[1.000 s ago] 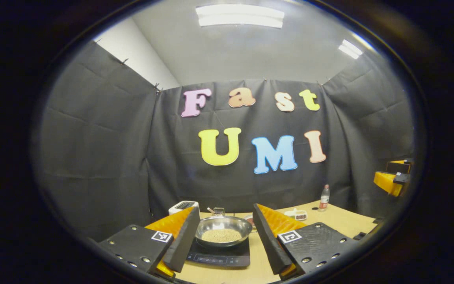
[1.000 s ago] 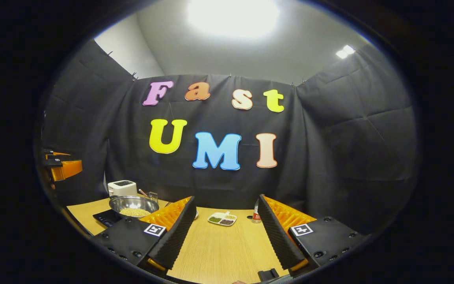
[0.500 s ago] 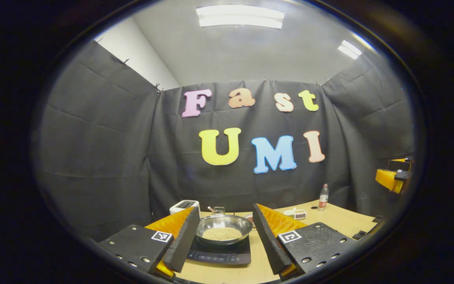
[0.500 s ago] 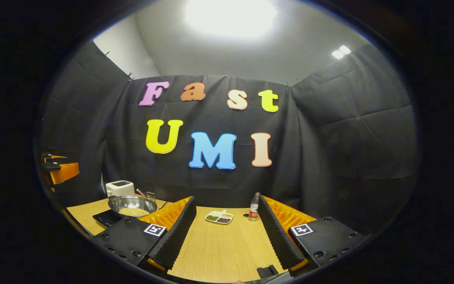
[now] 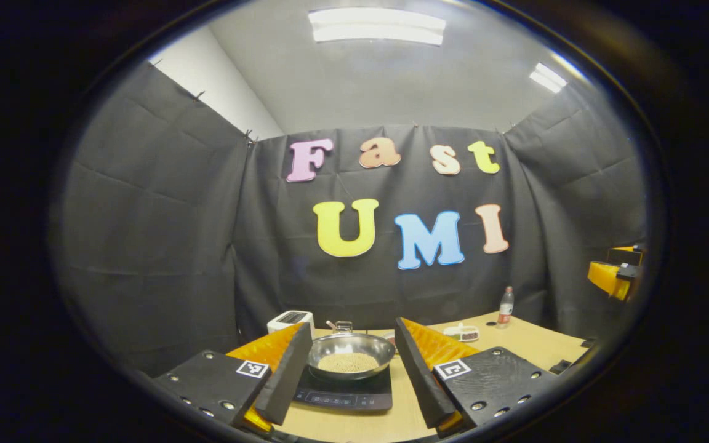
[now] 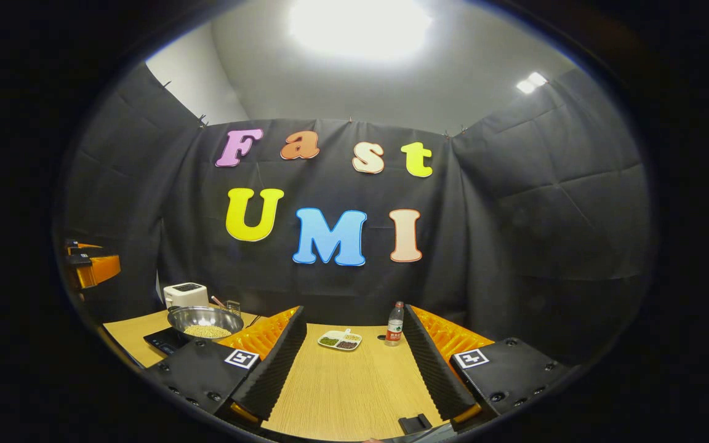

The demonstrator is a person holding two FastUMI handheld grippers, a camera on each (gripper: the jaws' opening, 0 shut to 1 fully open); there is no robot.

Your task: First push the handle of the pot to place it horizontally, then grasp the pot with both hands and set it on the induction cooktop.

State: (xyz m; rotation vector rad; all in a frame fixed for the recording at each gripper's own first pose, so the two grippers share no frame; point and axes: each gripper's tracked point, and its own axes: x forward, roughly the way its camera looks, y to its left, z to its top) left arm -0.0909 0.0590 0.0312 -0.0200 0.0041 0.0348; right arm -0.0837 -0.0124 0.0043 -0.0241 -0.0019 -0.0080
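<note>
A steel pot (image 5: 351, 357) holding pale beans sits on the black induction cooktop (image 5: 343, 397), straight ahead in the left gripper view. My left gripper (image 5: 348, 369) is open, held back from the pot with nothing between its fingers. In the right gripper view the same pot (image 6: 205, 321) and cooktop (image 6: 164, 339) lie at the far left. My right gripper (image 6: 349, 363) is open over bare table. The right gripper (image 5: 614, 275) also appears at the right edge of the left gripper view, and the left gripper (image 6: 91, 266) at the left edge of the right gripper view.
A white appliance (image 5: 290, 320) stands behind the pot, with a small glass (image 5: 342, 327) beside it. A divided dish of beans (image 6: 340, 340) and a water bottle (image 6: 395, 323) stand at the back of the wooden table (image 6: 348, 394). A small black object (image 6: 414, 423) lies near its front edge.
Both grippers have drifted slightly back and to the side, still open. In the right gripper view the bottle has come fully out from behind the right finger. The pot has not moved.
</note>
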